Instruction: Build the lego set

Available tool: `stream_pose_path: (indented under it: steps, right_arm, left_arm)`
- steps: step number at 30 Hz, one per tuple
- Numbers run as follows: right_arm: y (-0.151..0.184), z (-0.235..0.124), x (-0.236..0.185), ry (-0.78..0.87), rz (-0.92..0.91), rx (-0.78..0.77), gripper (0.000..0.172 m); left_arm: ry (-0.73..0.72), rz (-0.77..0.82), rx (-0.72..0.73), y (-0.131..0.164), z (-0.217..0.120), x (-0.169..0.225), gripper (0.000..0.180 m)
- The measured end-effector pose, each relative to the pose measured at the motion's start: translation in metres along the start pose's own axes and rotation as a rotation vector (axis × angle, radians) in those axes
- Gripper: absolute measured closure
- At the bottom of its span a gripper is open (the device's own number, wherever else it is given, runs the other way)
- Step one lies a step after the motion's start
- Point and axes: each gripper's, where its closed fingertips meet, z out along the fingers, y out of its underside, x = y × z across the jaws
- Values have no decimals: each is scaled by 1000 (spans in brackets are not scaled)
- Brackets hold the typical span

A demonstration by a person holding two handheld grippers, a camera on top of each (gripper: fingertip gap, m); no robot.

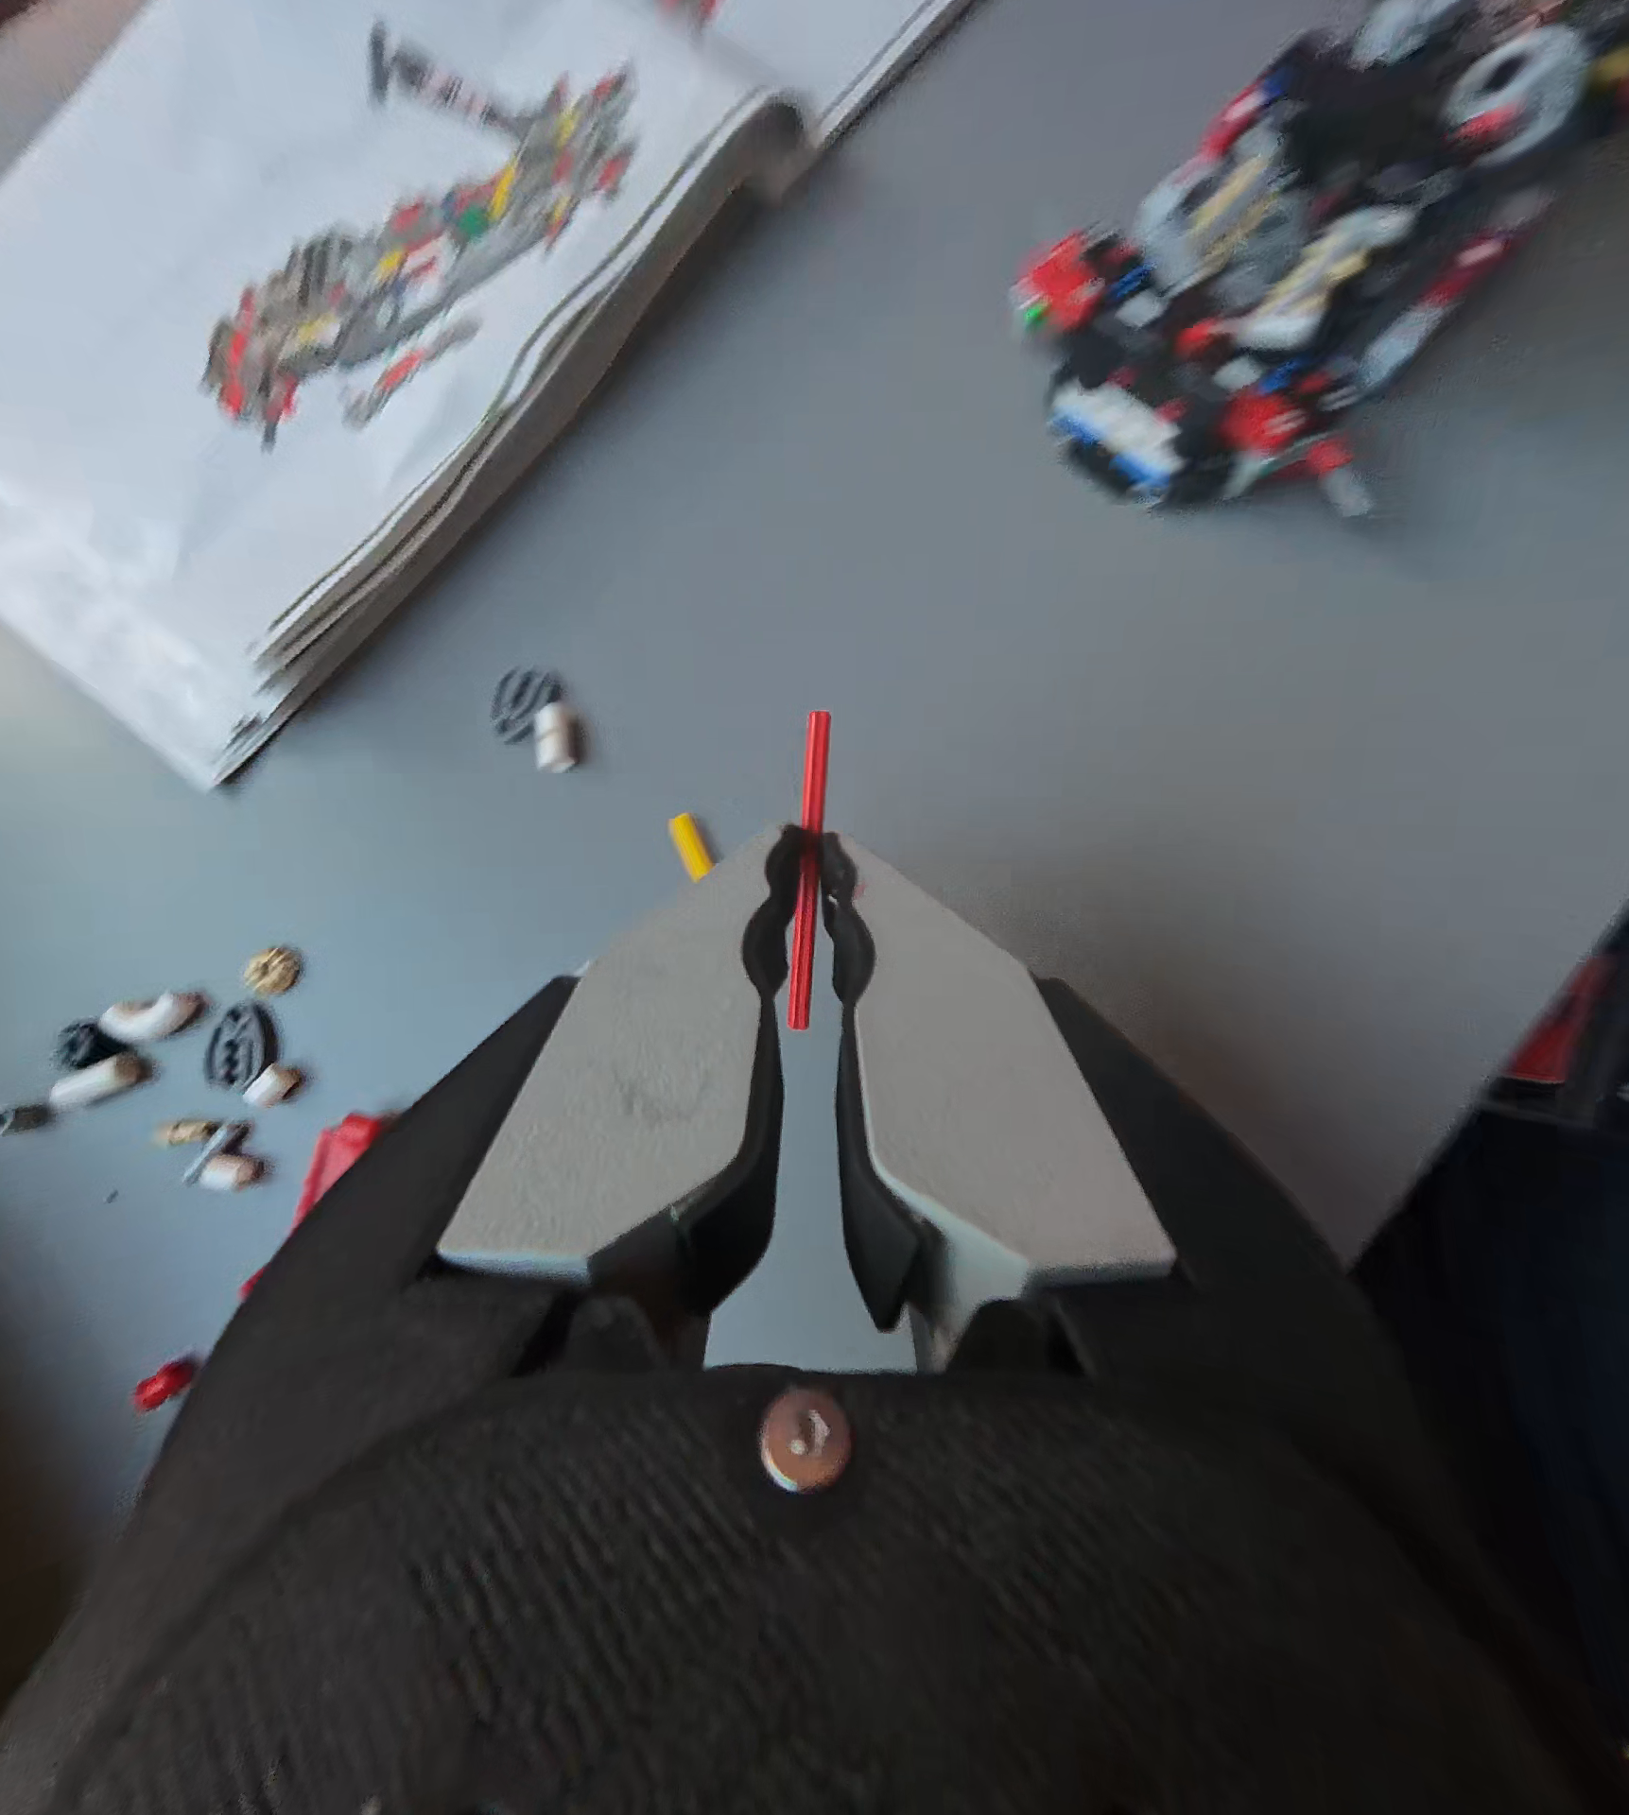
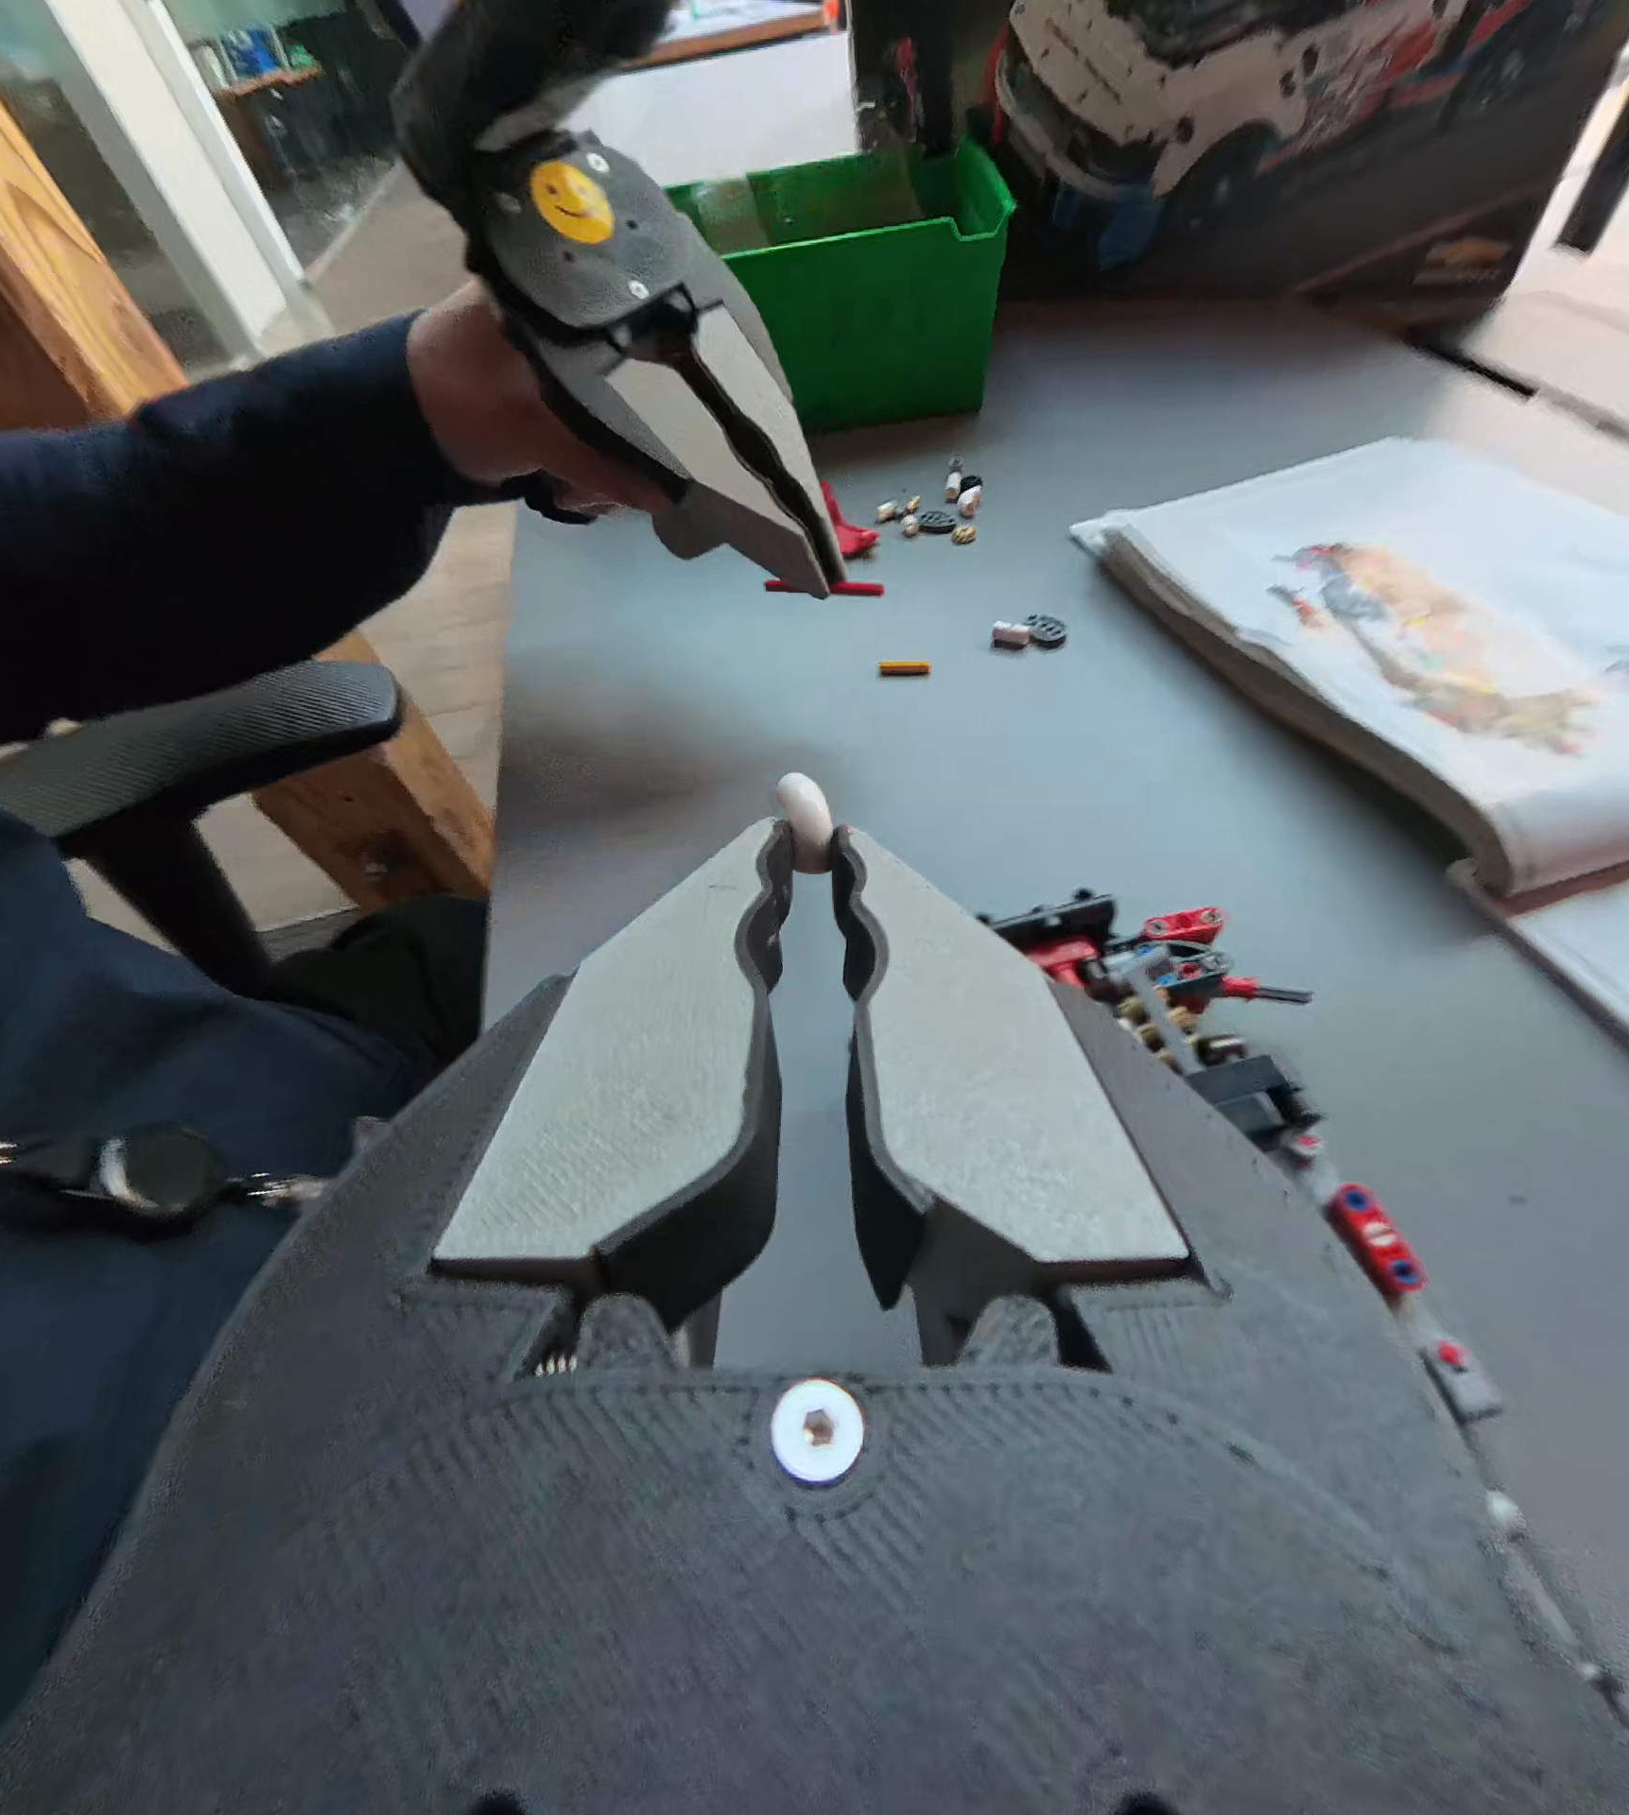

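left claw (image 1: 808, 852) clamped on a thin red rod (image 1: 814, 776), right claw (image 2: 812, 843) pinching a small white piece (image 2: 804, 813): keep both squeezed, yellow peg (image 1: 689, 843) just left.

The table (image 2: 1183, 746) looks smooth, matt and grey. On it, the open book (image 2: 1478, 687) has thin paper pages. Behind the book, the green bin (image 2: 879, 295) is shiny plastic. Near the book lies a yellow plastic stick (image 2: 903, 669). The left gripper (image 1: 808, 845) pinches a smooth red plastic rod (image 1: 812, 776). The right gripper (image 2: 812, 835), rough ridged plastic, squeezes a glossy white piece (image 2: 805, 815).
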Motion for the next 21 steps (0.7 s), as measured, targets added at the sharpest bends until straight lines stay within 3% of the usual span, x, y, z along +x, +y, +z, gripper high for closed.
stream_pose_path:
  steps: [3, 6, 12, 16, 21]
  right_arm:
    - [7, -4, -16, -99, 155, -11, 167]
    - [18, -14, -33, -184, 287, -29, 167]
    - [55, -35, -60, -189, 518, -93, 167]
    - [79, -46, -75, -130, 600, -94, 167]
    - [97, -54, -91, -63, 641, -60, 167]
  left_arm:
    - [98, 88, 76, -15, 4, 66, 180]
    - [187, 182, -17, 6, 26, 115, 179]
    - [466, 154, 48, -4, 31, 196, 180]
    - [393, 303, -13, 9, 55, 202, 179]
    - [558, 314, -36, 11, 56, 233, 179]
